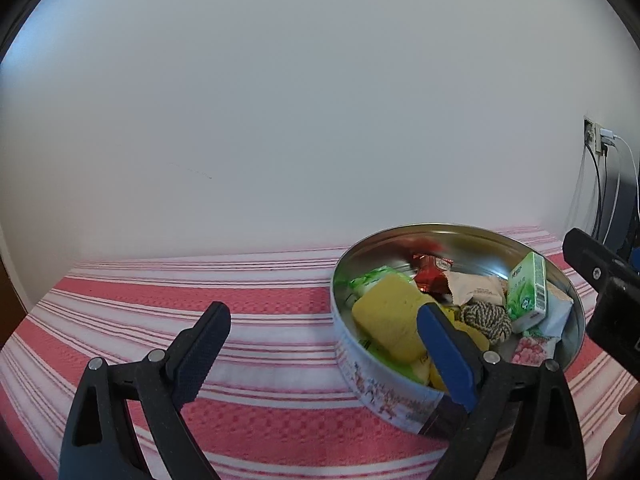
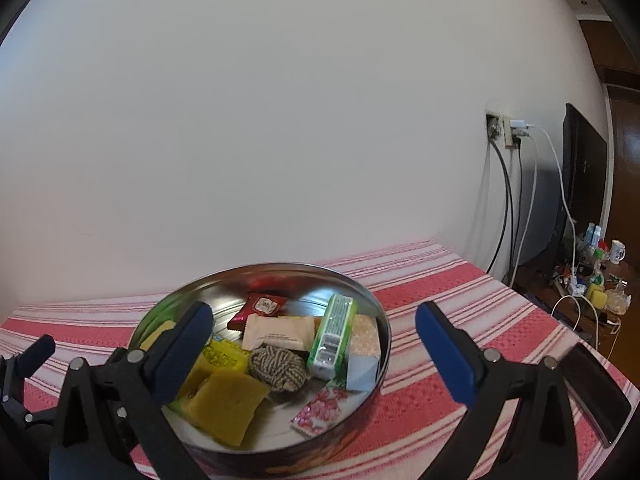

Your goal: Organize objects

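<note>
A round tin point(image 2: 376, 344) sits on the striped counter point(image 1: 160, 292) near the wall, already filled — yellow sponge point(image 2: 228, 408), knot of string point(image 2: 278, 368), green tissue pack point(image 2: 334, 330), sachets — so the sorting looks nearly done. The left hand-held gripper point(image 1: 324, 320) and the right hand-held gripper point(image 2: 314, 320) are both spread wide, grasping nothing. Bare cloth left and right of the tin leaves room to move — the back rim is close to the wall.

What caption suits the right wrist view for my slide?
Open right gripper over a round tin of small items on a striped cloth.
</note>
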